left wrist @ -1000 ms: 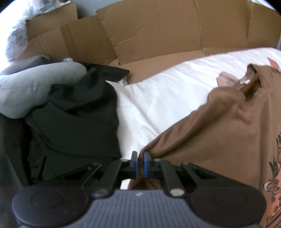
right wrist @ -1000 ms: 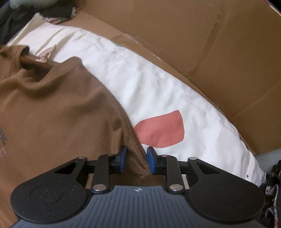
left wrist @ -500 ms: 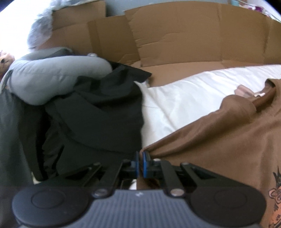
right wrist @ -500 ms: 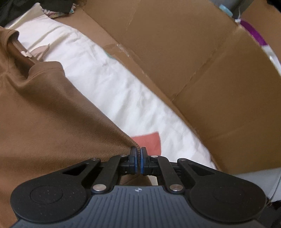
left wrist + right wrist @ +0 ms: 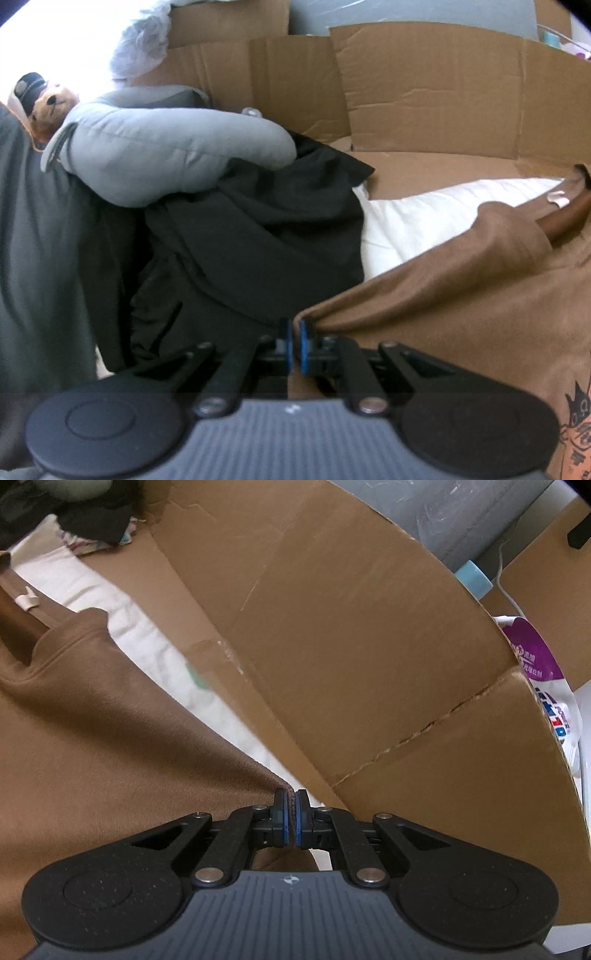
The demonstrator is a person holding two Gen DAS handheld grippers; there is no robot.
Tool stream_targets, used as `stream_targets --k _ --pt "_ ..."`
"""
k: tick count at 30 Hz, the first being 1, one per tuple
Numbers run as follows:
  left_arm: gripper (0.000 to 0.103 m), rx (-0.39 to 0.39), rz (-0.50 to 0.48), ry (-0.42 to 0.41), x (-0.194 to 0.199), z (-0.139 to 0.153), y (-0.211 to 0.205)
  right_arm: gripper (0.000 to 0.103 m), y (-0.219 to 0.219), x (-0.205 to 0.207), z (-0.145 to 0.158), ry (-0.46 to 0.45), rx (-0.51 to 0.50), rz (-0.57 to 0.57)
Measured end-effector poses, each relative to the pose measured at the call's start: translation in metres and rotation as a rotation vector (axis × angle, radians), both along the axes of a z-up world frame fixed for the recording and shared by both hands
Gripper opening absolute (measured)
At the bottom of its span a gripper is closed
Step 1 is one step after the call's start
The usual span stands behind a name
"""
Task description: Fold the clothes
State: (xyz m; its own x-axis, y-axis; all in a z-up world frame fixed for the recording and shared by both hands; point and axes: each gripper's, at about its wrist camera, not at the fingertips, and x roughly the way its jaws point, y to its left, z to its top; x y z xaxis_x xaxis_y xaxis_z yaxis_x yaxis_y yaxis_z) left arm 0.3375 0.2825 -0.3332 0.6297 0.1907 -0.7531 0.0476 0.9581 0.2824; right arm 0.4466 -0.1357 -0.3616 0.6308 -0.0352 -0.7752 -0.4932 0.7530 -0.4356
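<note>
- While the brown T-shirt lies on the white bedding, the left gripper and right gripper each pinch a bottom corner.
- Lift both corners evenly, keeping the hem taut.

We see only part of the brown cotton T-shirt: its printed cartoon graphic runs off the right edge of the left wrist view, unreadable. Its pinched hem disappears behind each gripper's black body. The purple-and-white plastic bag sits half hidden behind the brown cardboard wall, its lettering illegible.
</note>
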Motion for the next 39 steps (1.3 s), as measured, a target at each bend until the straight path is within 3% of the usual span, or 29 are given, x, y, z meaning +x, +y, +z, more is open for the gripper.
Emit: stream_targets --k 5,11,14,16,17,26,39 --pt "0.006 0.0 -0.01 0.09 0.011 -0.024 -0.005 0.002 0.002 0.004 -0.021 0.04 -0.012 -0.014" --pt "0.013 -0.021 -0.022 0.099 0.009 -0.028 -0.006 0.002 -0.009 0.0 -0.048 0.124 0.067 -0.089" --pt "0.02 -0.068 -0.021 0.073 0.005 -0.014 -0.003 0.005 -0.015 -0.004 -0.043 0.12 0.115 -0.106" --pt "0.023 -0.089 -0.028 0.051 0.003 -0.004 -0.006 0.021 -0.015 -0.005 -0.037 0.109 0.129 -0.105" --pt "0.026 -0.1 -0.032 0.04 0.002 0.001 -0.007 0.023 -0.016 -0.006 -0.032 0.099 0.14 -0.104" --pt "0.029 -0.138 -0.108 0.02 0.015 0.021 -0.033 0.024 -0.003 0.003 -0.002 0.069 0.334 -0.099" --pt "0.029 -0.184 -0.215 0.091 0.052 0.011 -0.063 0.024 0.029 0.019 -0.013 0.12 0.356 -0.031"
